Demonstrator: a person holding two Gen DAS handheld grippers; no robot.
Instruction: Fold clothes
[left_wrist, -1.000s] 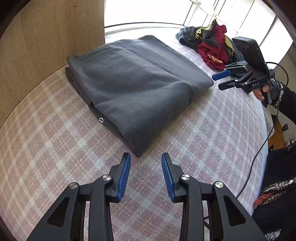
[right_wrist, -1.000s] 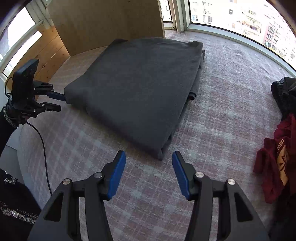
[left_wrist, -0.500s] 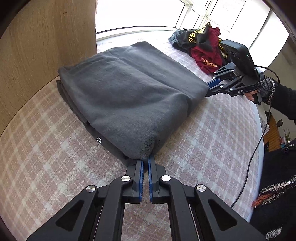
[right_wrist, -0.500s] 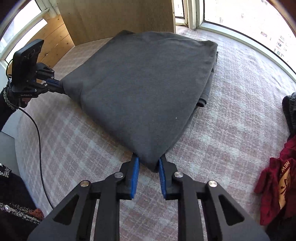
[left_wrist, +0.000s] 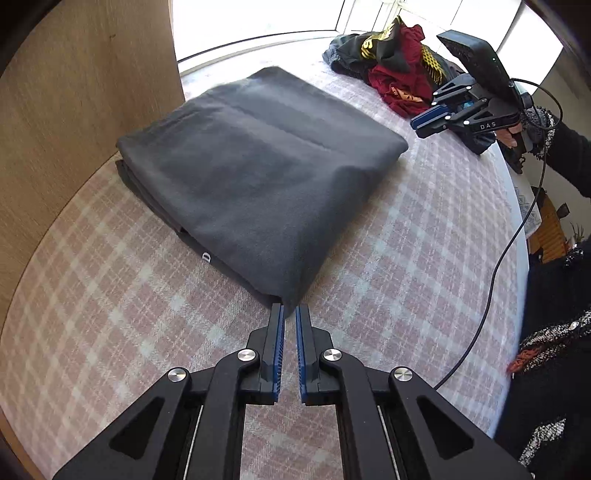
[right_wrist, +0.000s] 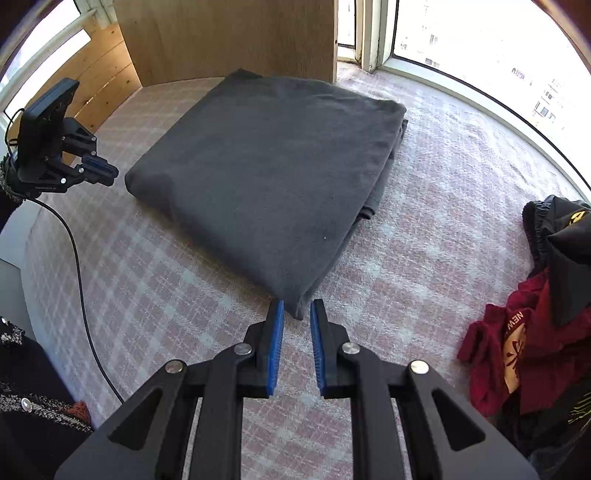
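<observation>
Grey garment, folded, lies mid-bed: soft, limp, light. Left claw and right claw, each nearly closed, reach its near corners; whether they pinch cloth, I cannot tell.

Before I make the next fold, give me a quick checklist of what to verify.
1. Gray garment lying flat and folded on the plaid cover: ok.
2. Right gripper clear of the garment's corner: ok, it is apart in the left wrist view.
3. Left gripper clear of its corner: cannot tell, its nearly closed tips meet the cloth edge.
4. Layers lined up: not ok, a lower layer pokes out along one side.
5. Clothes pile out of the way: ok.
</observation>
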